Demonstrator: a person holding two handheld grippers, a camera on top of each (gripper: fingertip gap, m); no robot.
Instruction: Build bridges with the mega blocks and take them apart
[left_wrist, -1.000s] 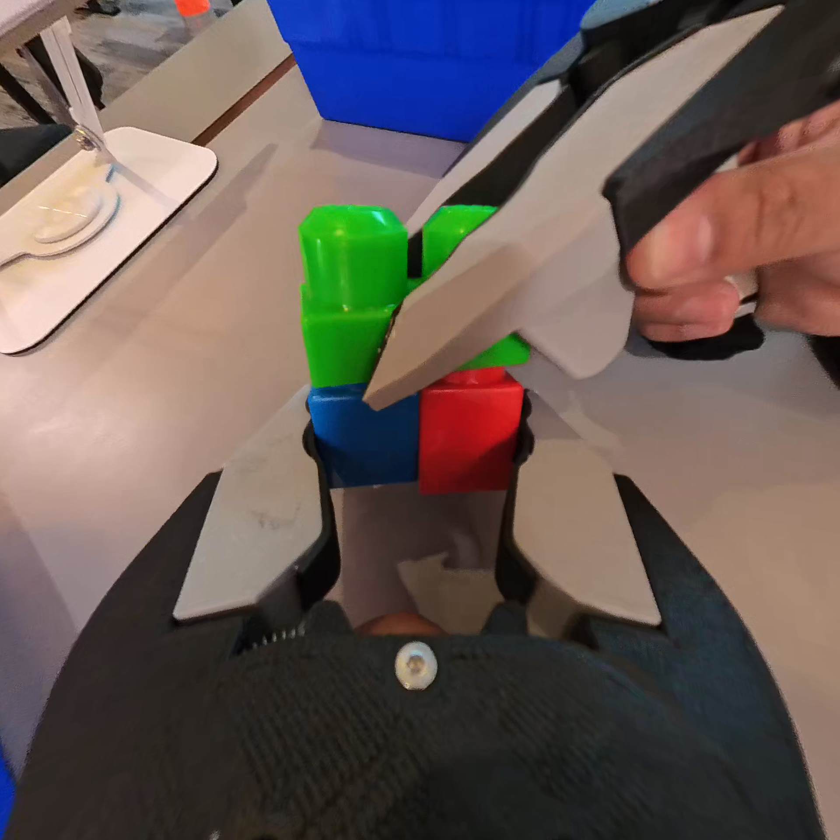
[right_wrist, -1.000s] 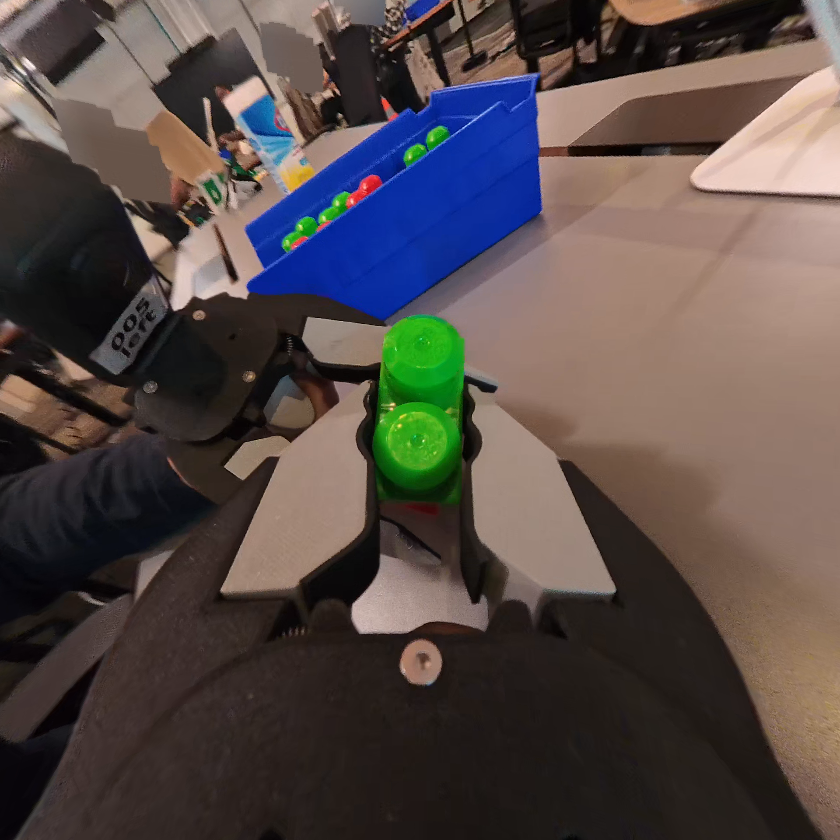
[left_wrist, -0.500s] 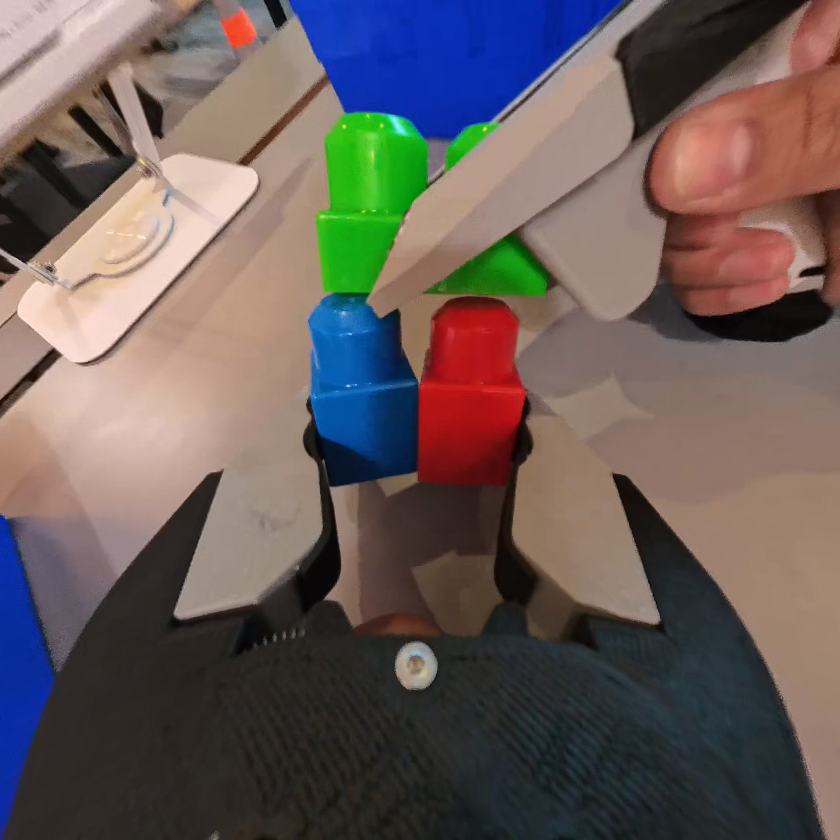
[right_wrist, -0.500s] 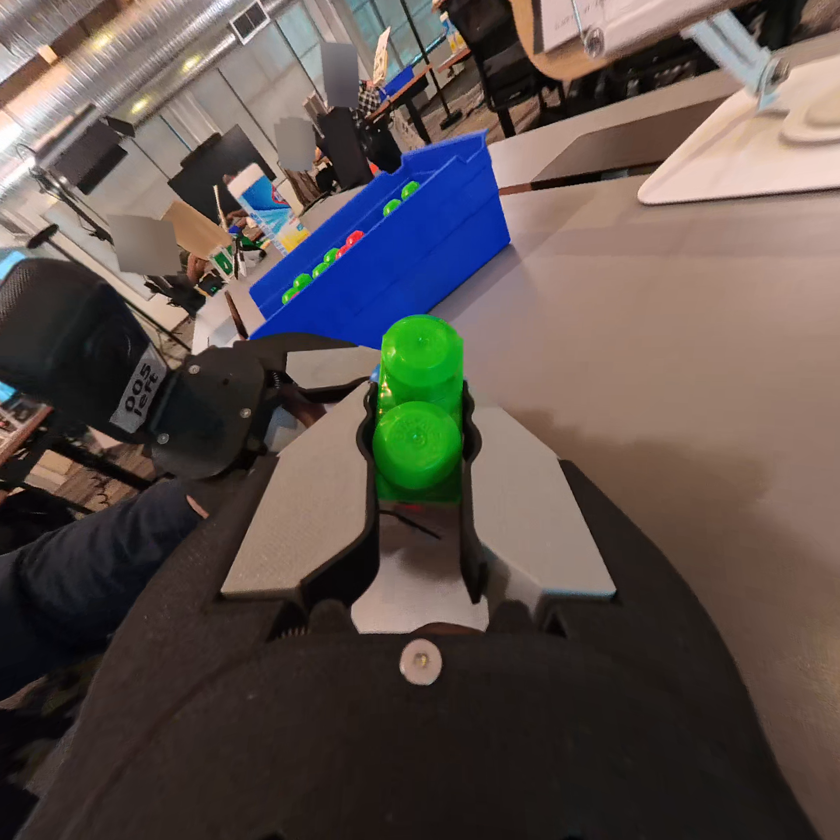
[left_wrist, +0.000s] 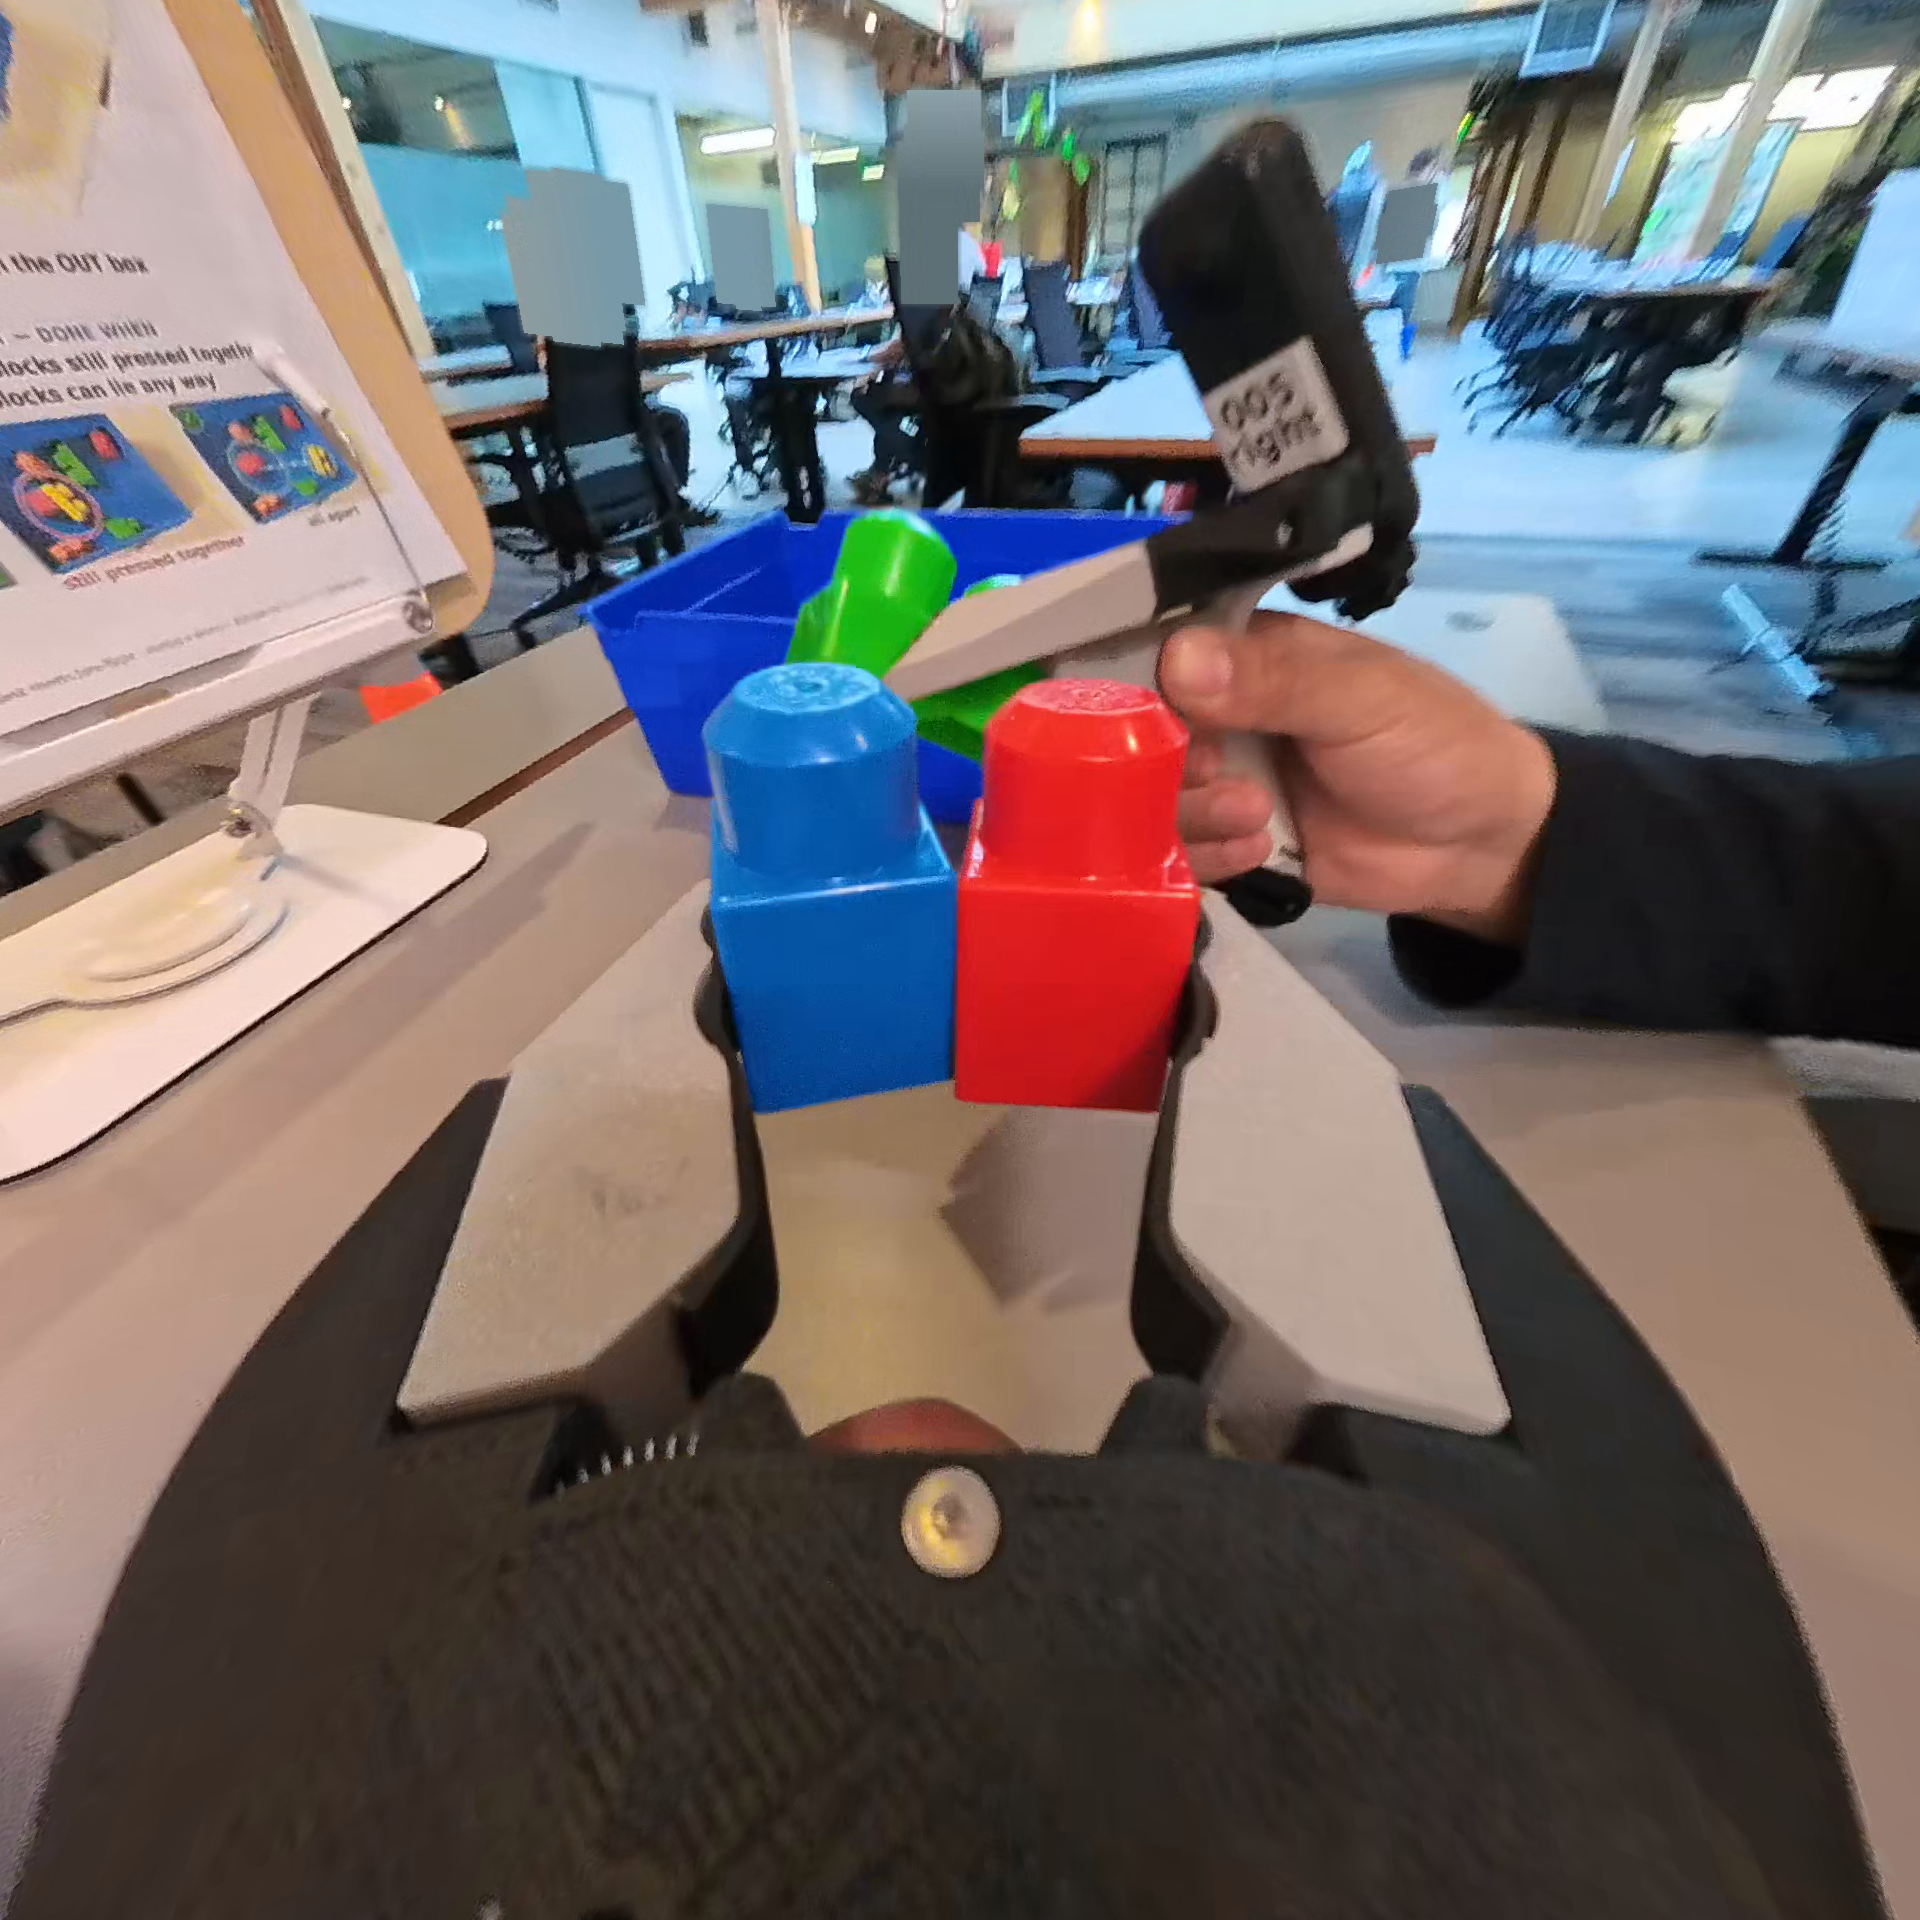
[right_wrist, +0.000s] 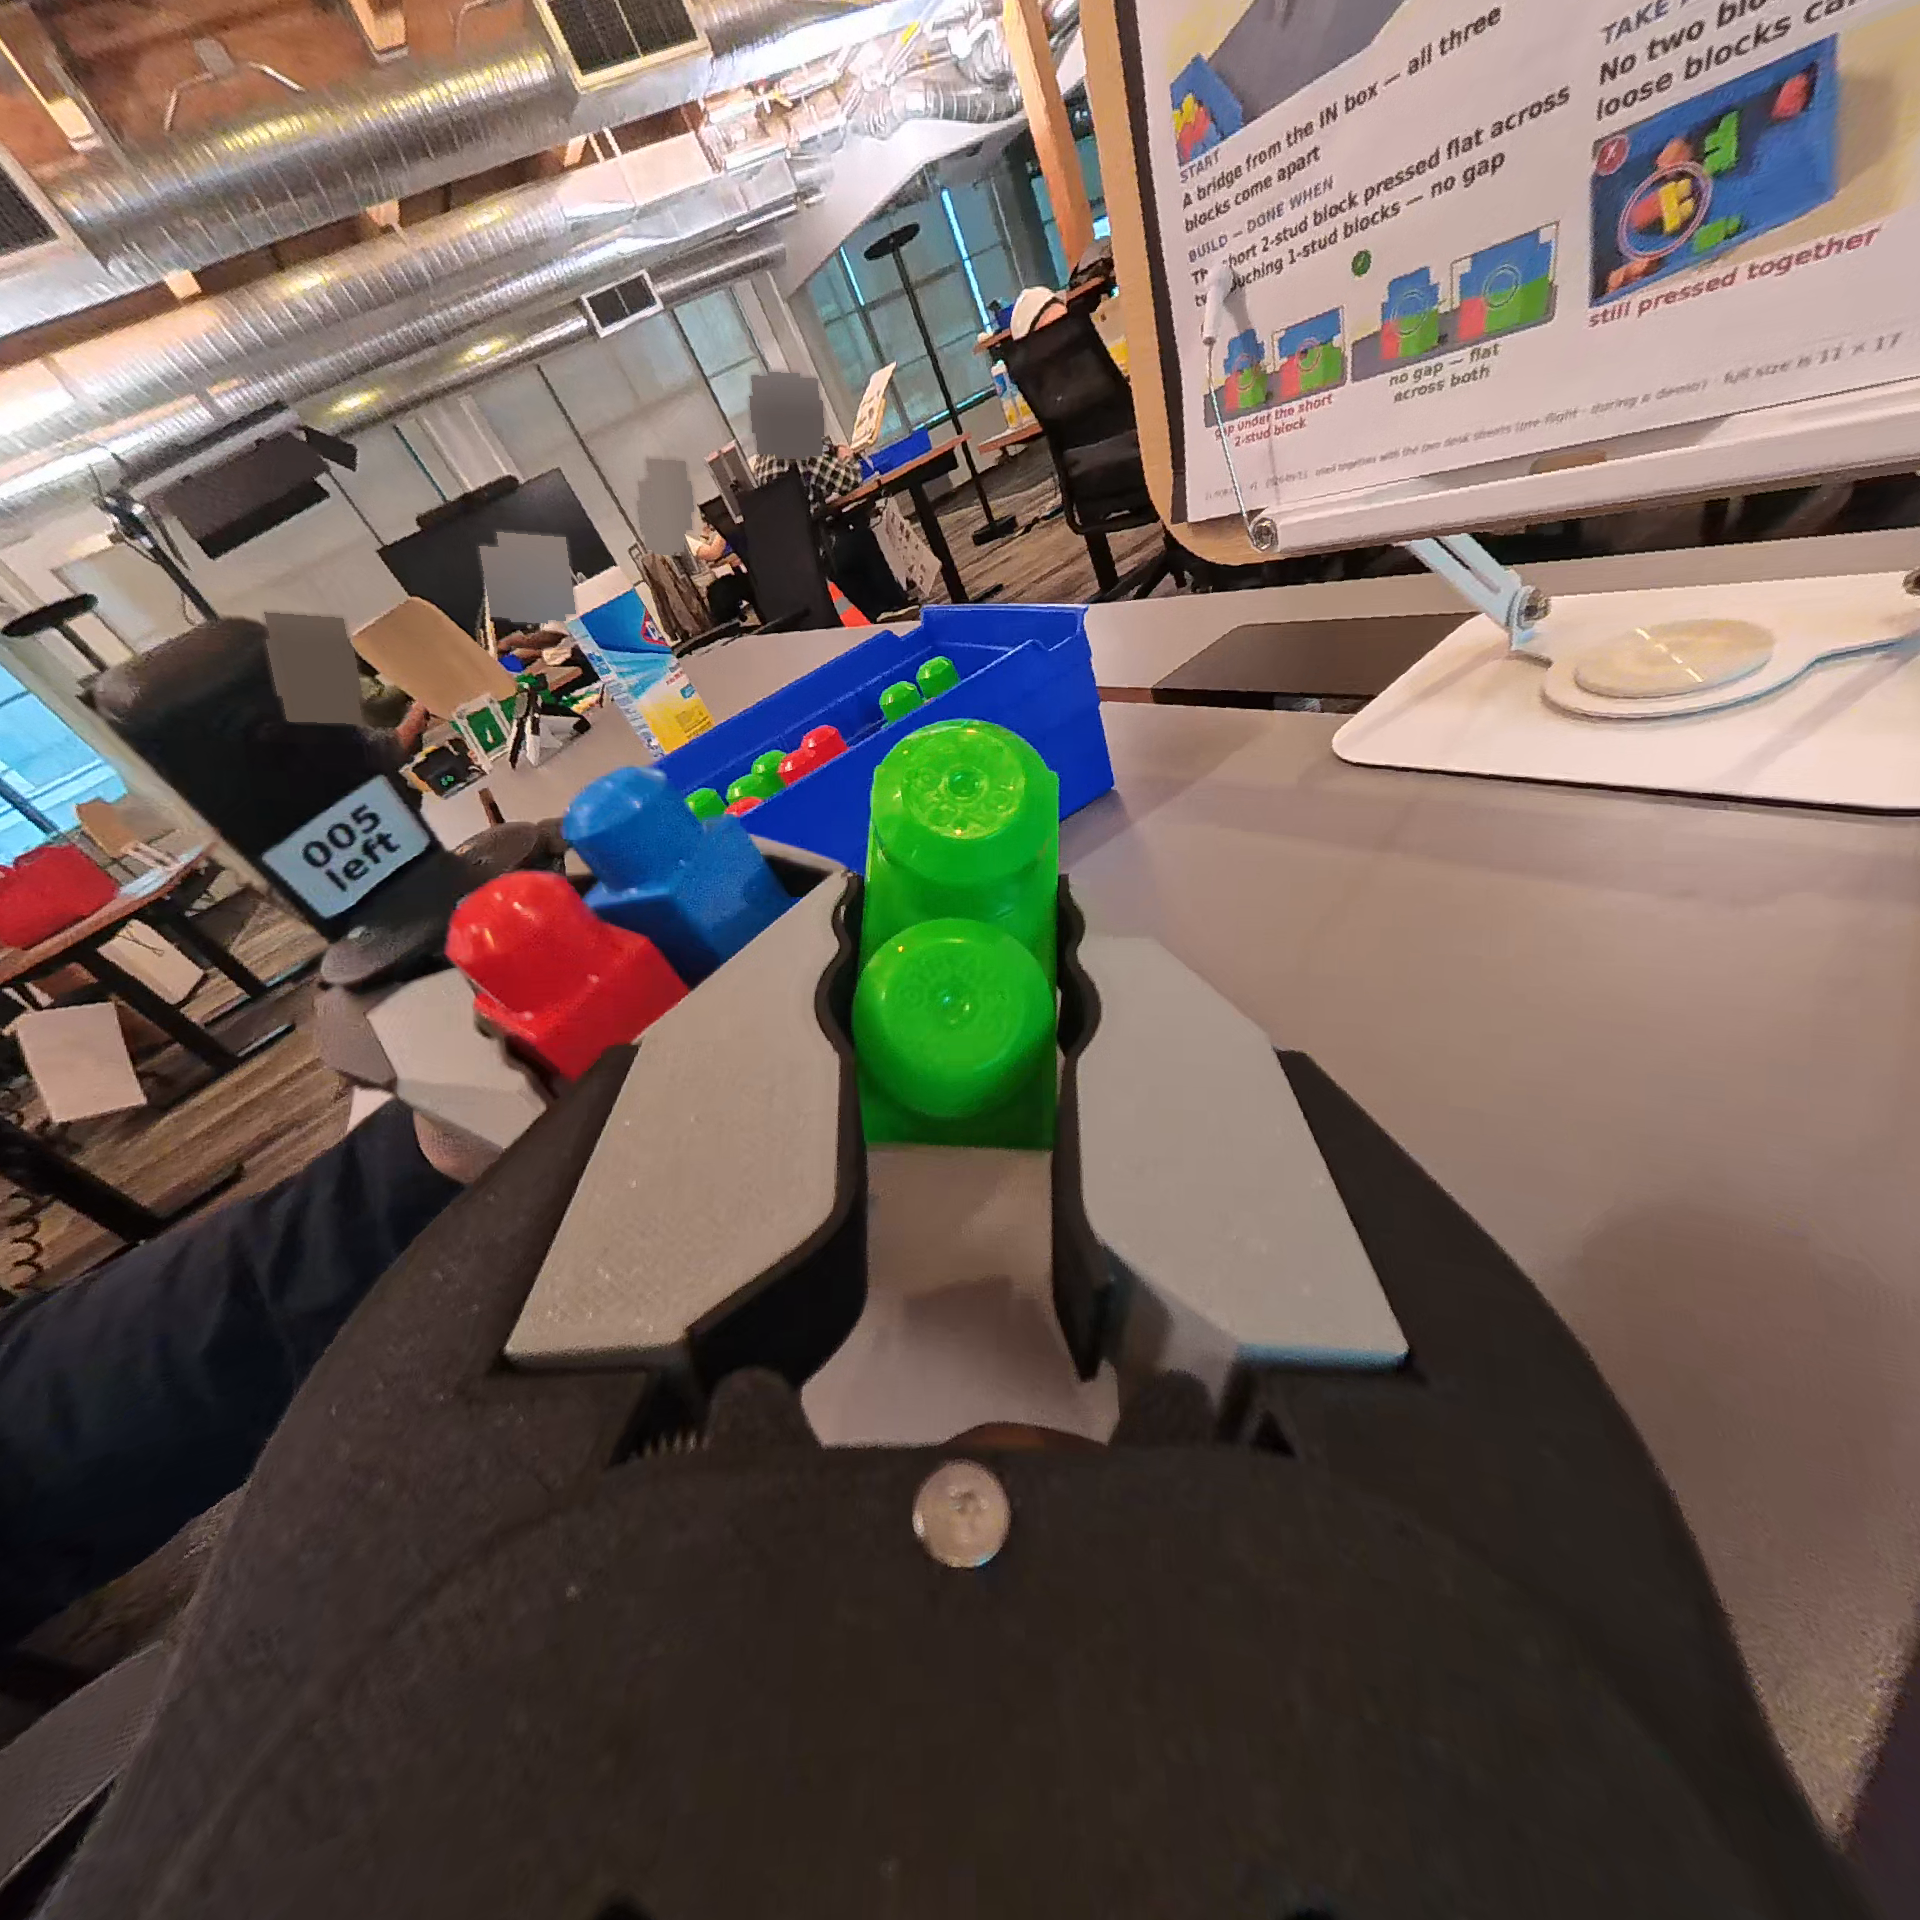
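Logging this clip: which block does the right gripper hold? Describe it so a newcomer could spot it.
Start at the blue bin on the grey table. In front of it, the right gripper clamps a green block. Unlike the one-stud blue block and red block beside it, it has two studs.

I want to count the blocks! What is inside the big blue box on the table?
Inside the blue box you can see several green blocks and at least one red block. Its front wall and the held green block cover the rest, so no full count.
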